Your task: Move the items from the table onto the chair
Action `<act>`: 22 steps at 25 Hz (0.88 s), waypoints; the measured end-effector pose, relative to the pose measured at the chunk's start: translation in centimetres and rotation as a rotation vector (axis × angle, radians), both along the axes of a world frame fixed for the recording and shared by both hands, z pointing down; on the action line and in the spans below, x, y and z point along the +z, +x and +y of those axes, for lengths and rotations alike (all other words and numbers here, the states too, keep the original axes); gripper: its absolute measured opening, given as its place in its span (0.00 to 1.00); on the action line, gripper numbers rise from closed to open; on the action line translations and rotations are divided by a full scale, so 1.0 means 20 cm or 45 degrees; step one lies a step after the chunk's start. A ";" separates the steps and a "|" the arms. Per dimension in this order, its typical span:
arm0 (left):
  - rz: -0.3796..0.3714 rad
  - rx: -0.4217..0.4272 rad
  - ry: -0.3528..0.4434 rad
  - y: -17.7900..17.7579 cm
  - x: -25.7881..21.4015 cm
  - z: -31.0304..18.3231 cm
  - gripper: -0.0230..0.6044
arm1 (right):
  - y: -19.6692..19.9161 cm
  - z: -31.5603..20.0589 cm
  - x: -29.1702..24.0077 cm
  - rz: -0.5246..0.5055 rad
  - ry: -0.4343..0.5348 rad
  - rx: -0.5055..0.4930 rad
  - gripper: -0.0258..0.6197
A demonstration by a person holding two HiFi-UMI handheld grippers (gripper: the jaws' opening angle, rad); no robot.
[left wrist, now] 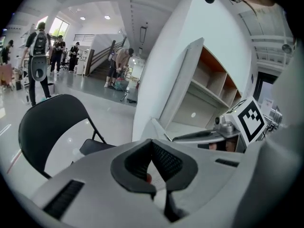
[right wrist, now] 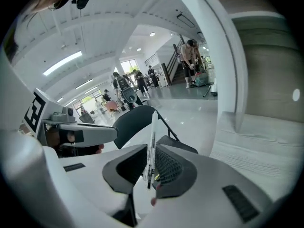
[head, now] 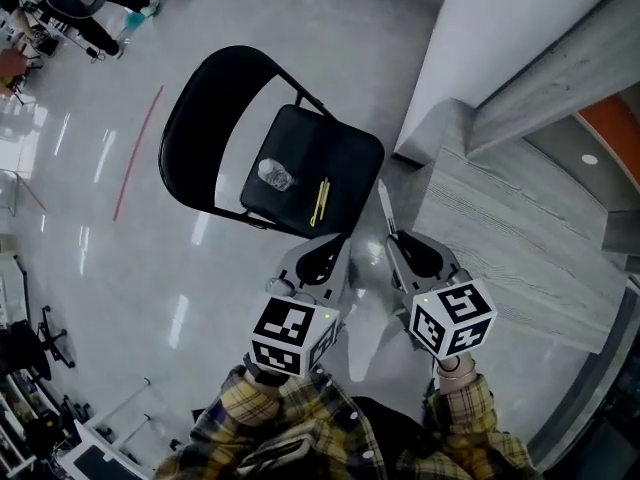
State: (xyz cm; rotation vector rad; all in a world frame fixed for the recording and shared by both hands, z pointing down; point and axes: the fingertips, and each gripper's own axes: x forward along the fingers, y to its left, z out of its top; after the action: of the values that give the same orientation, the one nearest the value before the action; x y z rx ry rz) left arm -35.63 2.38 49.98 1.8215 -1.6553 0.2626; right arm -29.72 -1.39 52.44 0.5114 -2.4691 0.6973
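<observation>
A black folding chair point(head: 200, 128) stands on the glossy floor ahead of me. On its seat point(head: 345, 163) lie a crumpled clear wrapper point(head: 275, 175) and a yellow pen point(head: 320, 203). My left gripper point(head: 335, 246) hovers just short of the seat's near edge, jaws shut with nothing between them point(left wrist: 152, 148). To its right, my right gripper point(head: 398, 240) is shut on a clear pen point(right wrist: 151, 141), which sticks up past the fingertips point(head: 384, 206). The chair point(right wrist: 133, 120) lies beyond the pen in the right gripper view.
A grey wood-grain counter point(head: 500, 218) and a white pillar point(head: 500, 38) stand to the right of the chair. An open shelf unit point(left wrist: 209, 89) shows in the left gripper view. Several people point(left wrist: 38, 56) stand far off. A red line point(head: 138, 153) marks the floor.
</observation>
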 end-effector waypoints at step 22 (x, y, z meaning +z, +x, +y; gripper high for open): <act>0.099 -0.312 -0.291 -0.56 0.88 0.40 0.04 | -0.67 -0.02 1.70 0.356 -0.387 0.253 0.14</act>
State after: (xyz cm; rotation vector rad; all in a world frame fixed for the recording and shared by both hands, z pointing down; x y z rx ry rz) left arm -46.77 10.30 67.64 1.4293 -1.6986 0.2580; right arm -43.03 -1.78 86.37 0.6887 -2.0257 0.9880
